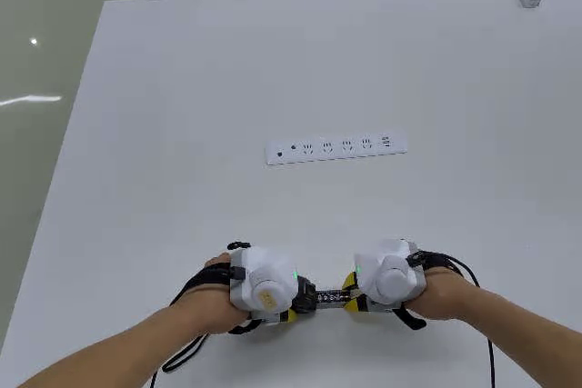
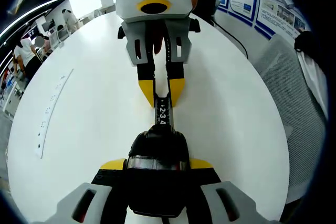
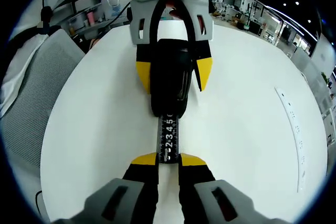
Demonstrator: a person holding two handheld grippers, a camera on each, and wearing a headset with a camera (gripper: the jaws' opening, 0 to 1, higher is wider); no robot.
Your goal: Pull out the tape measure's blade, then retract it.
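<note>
- Tape case [image 3: 170, 83]: black, gripped across its sides by my left gripper [image 2: 157, 163], jaws closed snug on it. Low at the table [image 1: 273, 70]; cnt tell if it rests on it.
- Blade [image 3: 168, 136]: only a short bit out, running straight from case mouth to my right gripper [image 3: 168, 160]. Those jaws are nearly closed, yellow tips pinched on the blade's end, first few numerals showing just ahead of the tips.
- Step, as I judge it: pull is at its start. The two jaw sets face each other, tip to tip, close together.
- To do it well: keep left jaws fixed as anchor and draw right jaws straight back along blade line. No twist, or blade kinks or slips from the pinch. Keep blade flat and low.
- Retract: I'd ease right jaws back toward the case w/ pinch kept on, so the spring doesn't snap the blade home.
- Room: bare table out to the side of right jaws, plenty for a long pull; same on left side.
- Power strip [image 1: 335, 146] lies well beyond both jaw sets, off the pull line.
- Table's near edge is close behind my hands, so pull sideways along it, not off it.
</note>
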